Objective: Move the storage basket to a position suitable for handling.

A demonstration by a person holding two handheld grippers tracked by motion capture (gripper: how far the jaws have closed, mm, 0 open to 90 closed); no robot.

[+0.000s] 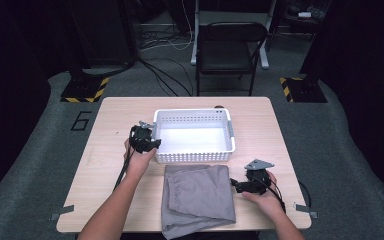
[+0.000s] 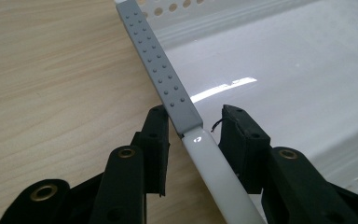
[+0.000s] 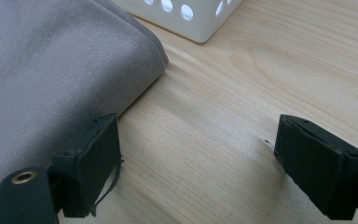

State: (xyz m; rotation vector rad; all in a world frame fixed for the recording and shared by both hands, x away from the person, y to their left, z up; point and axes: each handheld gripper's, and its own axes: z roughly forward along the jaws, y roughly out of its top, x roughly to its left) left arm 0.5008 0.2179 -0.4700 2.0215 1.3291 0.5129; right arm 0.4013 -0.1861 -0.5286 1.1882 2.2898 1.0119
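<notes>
White moulded plastic forms the perforated basket [image 1: 194, 135], which stands at the centre of the wooden counter [image 1: 110, 145] and looks light, stiff and smooth-walled, hence prone to slip under a loose pinch. Its rim carries a grey dimpled strip [image 2: 161, 70] that offers better friction than the glossy white section beside it; the recommended hold is on that rim, at the basket's 9 o'clock side. The left tool [image 2: 193, 135] straddles the rim at the junction of grey strip and white plastic, one jaw outside the wall and one inside; the jaws stand narrowly spread, with a small gap visible on the inner side, so a firm pinch cannot be confirmed. The folded grey cloth garment [image 1: 196, 197] lies at the basket's 6 o'clock, just beside its front wall; it is soft, limp and light, and is best taken at a folded edge. The right tool [image 3: 198, 154] rests at the garment's 3 o'clock with jaws spread wide, its left jaw at the fabric edge, gripping nothing.
</notes>
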